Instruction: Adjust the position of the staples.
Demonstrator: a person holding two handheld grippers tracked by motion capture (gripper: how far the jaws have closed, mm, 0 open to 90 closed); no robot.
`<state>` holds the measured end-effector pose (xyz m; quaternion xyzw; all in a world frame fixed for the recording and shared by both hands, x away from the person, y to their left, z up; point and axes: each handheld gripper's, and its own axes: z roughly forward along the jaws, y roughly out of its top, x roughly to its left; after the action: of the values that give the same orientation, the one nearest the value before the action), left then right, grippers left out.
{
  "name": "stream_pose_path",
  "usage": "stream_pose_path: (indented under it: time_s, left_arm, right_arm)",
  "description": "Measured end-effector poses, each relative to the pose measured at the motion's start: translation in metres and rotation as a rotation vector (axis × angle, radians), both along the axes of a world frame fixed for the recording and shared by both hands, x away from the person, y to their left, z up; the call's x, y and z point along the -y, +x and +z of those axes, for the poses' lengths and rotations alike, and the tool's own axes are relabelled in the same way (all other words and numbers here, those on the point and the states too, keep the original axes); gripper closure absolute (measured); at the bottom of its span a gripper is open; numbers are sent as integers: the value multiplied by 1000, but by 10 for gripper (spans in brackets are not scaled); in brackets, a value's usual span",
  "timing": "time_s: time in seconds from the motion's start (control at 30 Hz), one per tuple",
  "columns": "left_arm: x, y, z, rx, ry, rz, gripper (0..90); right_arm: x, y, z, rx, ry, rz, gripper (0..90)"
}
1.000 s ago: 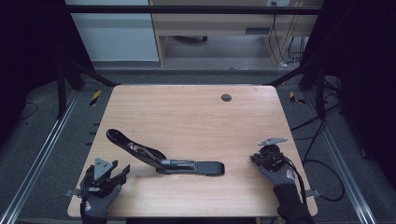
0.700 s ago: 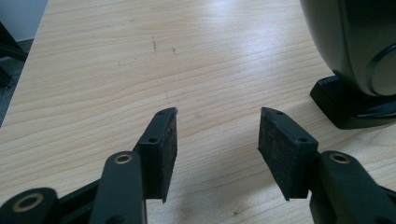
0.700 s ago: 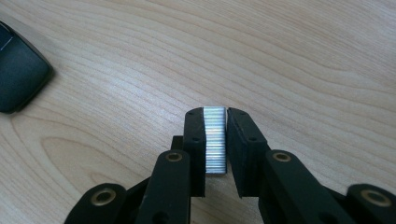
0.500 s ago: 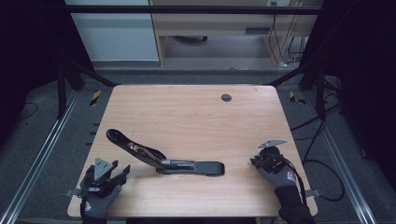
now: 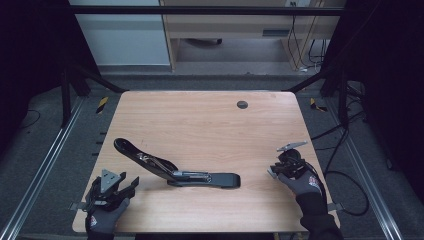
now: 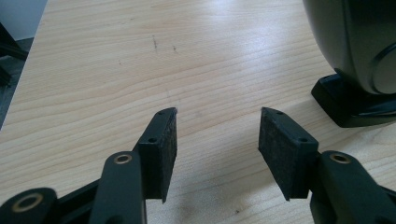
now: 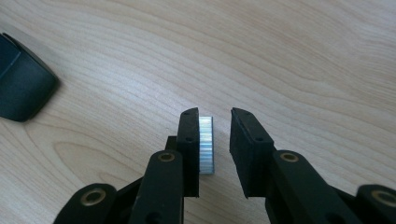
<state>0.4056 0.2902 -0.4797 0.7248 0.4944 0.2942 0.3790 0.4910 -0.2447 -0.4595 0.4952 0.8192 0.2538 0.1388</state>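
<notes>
A long black stapler [image 5: 180,172] lies swung open on the wooden table [image 5: 200,120], its arm raised toward the left. My left gripper [image 5: 131,184] rests at the table's front left corner. It is open and empty [image 6: 218,112], with the stapler's rounded end [image 6: 359,46] just to its right. At the front right, a gloved hand holds my right gripper [image 5: 274,170]. Its jaws [image 7: 215,114] have just been opening. A silver strip of staples [image 7: 205,144] stands between them against the left pad, with a gap to the right pad. The stapler's base tip [image 7: 23,88] lies to the left.
A small dark round grommet [image 5: 242,104] sits near the table's far edge. Metal frame rails run along both sides of the table, and cables hang off its right side. Bare wood spreads between the stapler and the far edge.
</notes>
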Motion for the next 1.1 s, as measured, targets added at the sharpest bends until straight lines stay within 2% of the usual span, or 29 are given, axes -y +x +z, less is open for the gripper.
stream_pose_path:
  time_s: [0.33, 1.1]
  left_arm:
    - [1, 0, 0, -5, 6, -5, 465]
    - [0, 1, -1, -7, 6, -4, 464]
  right_arm:
    - [-4, 2, -9, -20, -10, 11, 742]
    - [-9, 5, -15, -44, -21, 20, 777]
